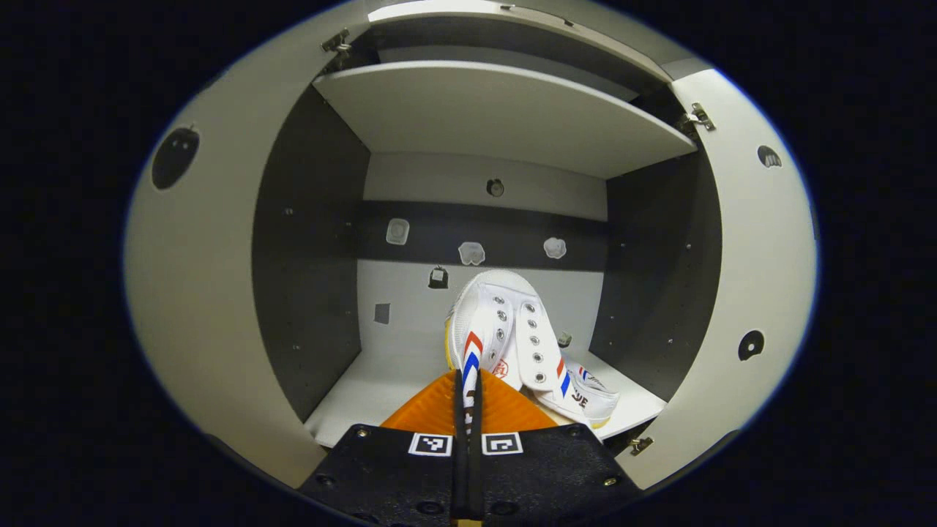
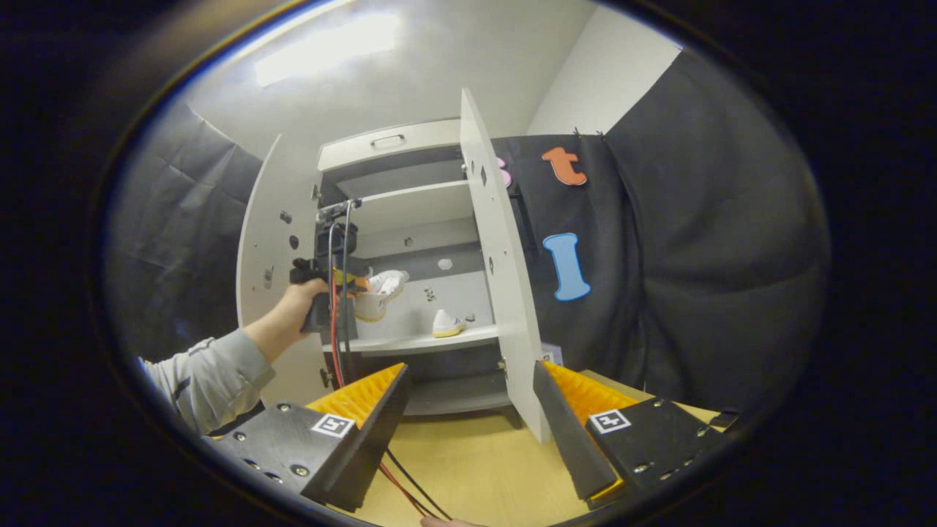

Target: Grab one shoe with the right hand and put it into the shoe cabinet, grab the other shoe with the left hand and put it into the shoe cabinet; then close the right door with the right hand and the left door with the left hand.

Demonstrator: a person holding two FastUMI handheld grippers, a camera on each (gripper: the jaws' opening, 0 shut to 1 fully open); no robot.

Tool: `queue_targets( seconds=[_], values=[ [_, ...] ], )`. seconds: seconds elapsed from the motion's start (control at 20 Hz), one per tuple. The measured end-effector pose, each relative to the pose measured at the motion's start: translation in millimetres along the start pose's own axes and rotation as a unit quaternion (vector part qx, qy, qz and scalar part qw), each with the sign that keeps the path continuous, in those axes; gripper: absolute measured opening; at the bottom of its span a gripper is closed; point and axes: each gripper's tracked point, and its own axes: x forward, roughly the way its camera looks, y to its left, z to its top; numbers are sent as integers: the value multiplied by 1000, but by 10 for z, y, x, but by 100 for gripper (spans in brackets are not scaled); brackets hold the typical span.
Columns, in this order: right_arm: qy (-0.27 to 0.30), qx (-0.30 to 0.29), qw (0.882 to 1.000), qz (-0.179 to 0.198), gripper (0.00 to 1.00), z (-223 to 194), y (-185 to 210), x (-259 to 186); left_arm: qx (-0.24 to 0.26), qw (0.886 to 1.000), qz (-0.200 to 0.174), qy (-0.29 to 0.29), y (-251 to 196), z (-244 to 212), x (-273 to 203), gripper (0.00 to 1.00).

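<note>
Inside the open shoe cabinet [image 1: 512, 117], the left gripper [image 1: 467, 388] is clamped on a white shoe [image 1: 498, 329], its long axis pointing toward the back wall. Another shoe [image 2: 446, 323] lies on the shelf [image 2: 421, 342]. The right gripper [image 2: 468, 410] has fingers wide apart, holding nothing.

- The right gripper [image 2: 468, 432] sits at the bottom of the frame, its fingers spread wide apart over a wooden table [image 2: 476, 468].
- At centre stands the shoe cabinet [image 2: 410, 263], both doors swung open.
- A shoe [image 2: 446, 323] rests on the middle shelf.
- Left of centre, a hand [image 2: 296, 307] in a grey sleeve holds the left gripper [image 2: 351, 285], which carries a second shoe [image 2: 379, 293] at the cabinet's opening.
</note>
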Motion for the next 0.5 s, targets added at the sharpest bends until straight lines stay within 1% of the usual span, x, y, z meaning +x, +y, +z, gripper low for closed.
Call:
queue_targets(
  seconds=[0.05, 0.1, 0.2, 0.25, 0.4, 0.5],
  values=[
    [2, 2, 1000, -5, 97, -16, -54, 10, -17, 1000, 0, 7, -14, -97, 102, 1],
    [5, 5, 1000, -9, 98, -31, -89, 16, -30, 999, 5, 18, 19, -199, 187, 1],
    [12, 14, 1000, -13, 98, -61, -138, 18, -36, 999, 21, 27, 140, -330, 340, 1],
    [14, 16, 1000, -15, 100, -78, -154, 30, -30, 999, 30, 30, 191, -361, 388, 1],
    [16, 10, 1000, -19, 100, -111, -172, 78, -20, 998, 56, 19, 388, -392, 572, 1],
    [23, 7, 1000, -20, 100, -165, -165, 98, -15, 997, 67, 27, 467, -481, 632, 1]
  ],
)
